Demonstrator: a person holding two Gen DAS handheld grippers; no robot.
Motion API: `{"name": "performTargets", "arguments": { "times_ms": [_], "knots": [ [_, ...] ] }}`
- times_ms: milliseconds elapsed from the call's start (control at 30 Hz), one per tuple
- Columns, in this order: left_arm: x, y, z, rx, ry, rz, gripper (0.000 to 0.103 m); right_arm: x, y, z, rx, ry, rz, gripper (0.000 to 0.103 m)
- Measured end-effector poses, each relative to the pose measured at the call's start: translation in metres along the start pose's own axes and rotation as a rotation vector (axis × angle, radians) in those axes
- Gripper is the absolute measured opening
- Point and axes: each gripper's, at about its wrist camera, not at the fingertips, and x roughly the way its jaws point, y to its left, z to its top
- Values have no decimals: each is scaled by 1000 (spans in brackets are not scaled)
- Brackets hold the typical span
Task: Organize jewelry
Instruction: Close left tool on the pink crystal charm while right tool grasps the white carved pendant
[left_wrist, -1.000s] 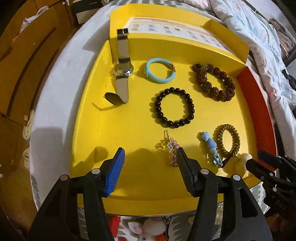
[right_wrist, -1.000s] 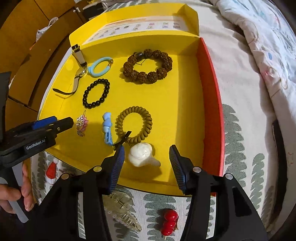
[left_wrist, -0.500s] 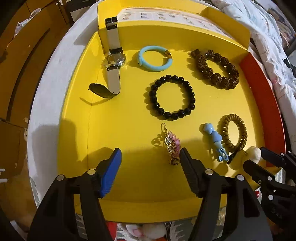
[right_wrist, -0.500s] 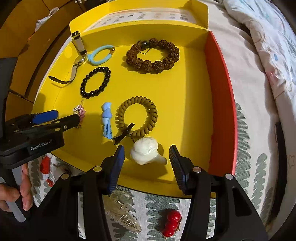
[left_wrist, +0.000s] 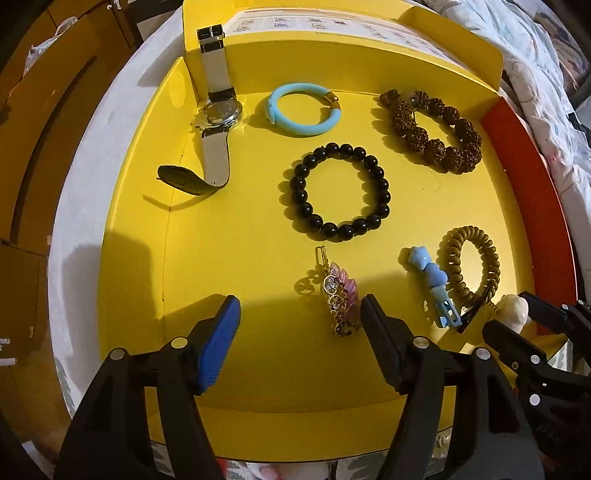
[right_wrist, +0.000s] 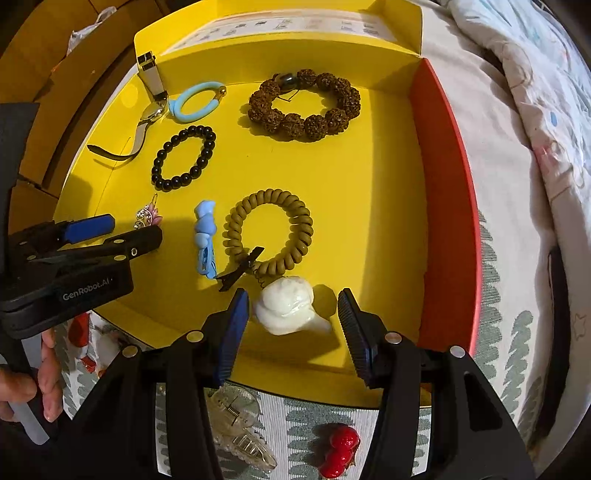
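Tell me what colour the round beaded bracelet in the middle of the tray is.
Glossy black. The beaded bracelet shows best in the left wrist view.

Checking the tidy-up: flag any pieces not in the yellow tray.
Two pieces lie outside the yellow tray, on the patterned cloth at its near edge: a clear hair claw and a red cherry-like clip.

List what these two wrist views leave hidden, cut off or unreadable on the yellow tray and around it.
- Printed chart strip on the tray's back flap: too small and blurred to read in both views.
- Clear plastic hair claw on the patterned cloth: partly behind the right gripper in the right wrist view.
- Red cherry clip: cut by the bottom edge.
- Cream white shell-shaped clip: mostly behind that gripper in the left wrist view.
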Motion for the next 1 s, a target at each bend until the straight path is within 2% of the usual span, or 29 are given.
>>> {"name": "performTargets", "arguments": {
  "times_ms": [100, 167, 267, 367, 433, 667, 1000],
  "knots": [
    [1, -1, -1, 5, 2, -4, 67, 0, 1, -1, 2, 1, 6, 50],
    [-1, 3, -1, 0, 1, -5, 64, -1, 2, -1, 0, 1, 21, 42],
    [-4, 8, -2, -7, -4, -5, 57, -3, -1, -1, 14, -5, 32, 42],
    [-5, 9, -2, -12, -10, -11, 46, -6, -5, -2, 33, -12, 58, 42],
    [-6, 11, -3, -14, -11, -26, 33, -9, -8, -2, 38, -17, 66, 42],
    [-8, 21, 0, -47, -2, -93, 17, -19, -17, -4, 62, -37, 100, 42],
    [-13, 30, -1, -59, -18, -138, 10, -24, -23, -3, 92, -68, 134, 42]
  ]
}}
